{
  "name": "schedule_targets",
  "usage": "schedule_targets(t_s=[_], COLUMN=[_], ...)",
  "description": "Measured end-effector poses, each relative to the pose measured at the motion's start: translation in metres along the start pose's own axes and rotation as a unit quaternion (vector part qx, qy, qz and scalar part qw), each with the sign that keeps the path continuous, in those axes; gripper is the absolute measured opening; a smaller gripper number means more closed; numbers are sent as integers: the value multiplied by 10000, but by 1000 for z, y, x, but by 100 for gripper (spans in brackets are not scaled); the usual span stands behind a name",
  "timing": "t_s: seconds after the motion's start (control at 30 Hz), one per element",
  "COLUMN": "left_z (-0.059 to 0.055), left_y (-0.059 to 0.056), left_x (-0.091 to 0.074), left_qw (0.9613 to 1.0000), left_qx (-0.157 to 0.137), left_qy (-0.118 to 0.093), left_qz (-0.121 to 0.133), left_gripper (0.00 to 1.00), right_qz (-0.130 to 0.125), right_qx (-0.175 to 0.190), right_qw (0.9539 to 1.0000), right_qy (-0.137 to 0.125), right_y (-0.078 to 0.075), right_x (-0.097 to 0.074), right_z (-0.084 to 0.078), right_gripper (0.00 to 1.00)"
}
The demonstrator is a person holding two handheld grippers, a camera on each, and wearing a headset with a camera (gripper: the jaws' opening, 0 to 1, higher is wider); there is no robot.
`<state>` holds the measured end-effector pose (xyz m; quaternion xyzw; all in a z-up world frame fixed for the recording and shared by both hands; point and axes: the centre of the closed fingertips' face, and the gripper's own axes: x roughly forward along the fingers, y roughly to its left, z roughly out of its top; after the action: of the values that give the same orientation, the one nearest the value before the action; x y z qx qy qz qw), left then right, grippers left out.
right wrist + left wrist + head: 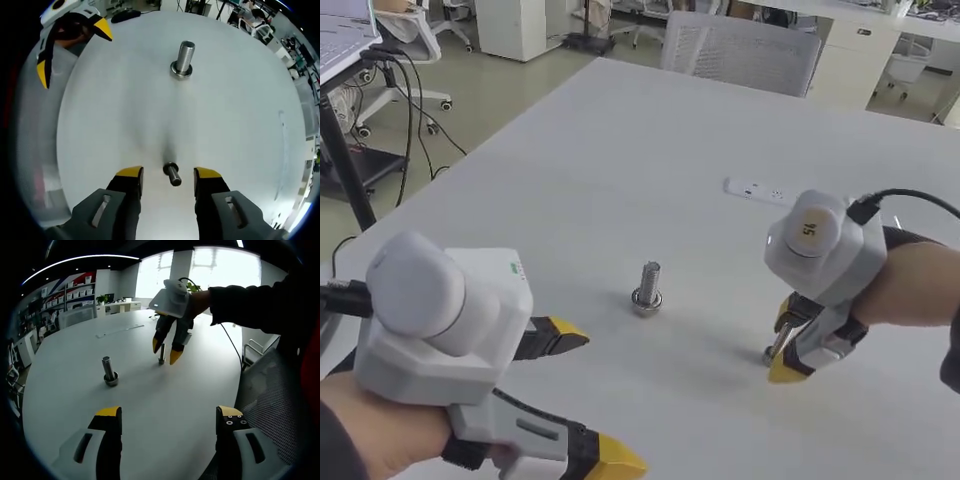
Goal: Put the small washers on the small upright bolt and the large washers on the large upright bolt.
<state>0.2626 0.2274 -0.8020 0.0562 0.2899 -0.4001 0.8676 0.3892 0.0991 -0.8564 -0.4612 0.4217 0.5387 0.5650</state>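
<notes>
Left gripper [592, 400] is held low over the near part of the desk [620, 150], and its yellow-tipped jaws are spread wide, with nothing caught between them. In the left gripper view those same jaws are seen far apart over bare desk surface. The desk itself is shown as a broad, pale sheet that runs away towards a grey mesh chair [740, 50] tucked in at the far side.

Over to the right gripper [785, 350], which is pointed steeply down at the desk, with a black cable trailing from its body. Its jaws are parted only a moderate way, and the small bolt [172, 175] is straddled by them. In the right gripper view a gap is seen on either side of the bolt, so nothing is gripped.

A white power strip [760, 190] is laid flat further back, well apart from both bolts.

The large bolt [648, 288] is stood upright near the middle of the desk, between the two grippers, thread end up. A wider ring is seen at its foot; whether that is the bolt's head or a washer cannot be told.

The small bolt is stood on the desk to the right of the large one, well apart from it.
</notes>
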Motion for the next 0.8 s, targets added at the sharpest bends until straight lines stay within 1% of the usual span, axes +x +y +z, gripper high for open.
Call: schedule_targets(t_s=[0.07,0.1,0.27,0.4,0.53,0.57,0.67,0.7,0.8], left_z=[0,0,0,0,0,0,0,0,-1], left_y=[0,0,-1,-1,-1,-1,-1,-1,-2], left_x=[0,1,2,3,3,3,3,3,3], left_qw=[10000,10000,10000,10000,10000,10000,10000,10000,10000], left_qx=[4,6,18,22,28,27,26,28,37], left_qy=[3,5,15,16,14,16,12,6,13], left_qz=[1,-2,-18,-17,-11,-12,-2,1,-5], left_gripper=[77,77,77,77,77,77,77,78,78], right_qz=[-26,-38,-71,-178,-284,-294,-326,-299,-318], right_qx=[40,48,134,249,297,323,375,438,502], right_qw=[10000,9999,9997,9987,9974,9971,9959,9951,9939], right_qy=[-58,-91,-186,-407,-584,-626,-751,-829,-930], right_y=[0,0,0,-1,-2,-2,1,3,6], right_x=[-1,-1,-2,-2,-1,-2,-4,-4,-6], right_z=[0,0,-3,-2,-1,-1,1,2,2], right_gripper=[48,53,69,87,98,100,100,100,100])
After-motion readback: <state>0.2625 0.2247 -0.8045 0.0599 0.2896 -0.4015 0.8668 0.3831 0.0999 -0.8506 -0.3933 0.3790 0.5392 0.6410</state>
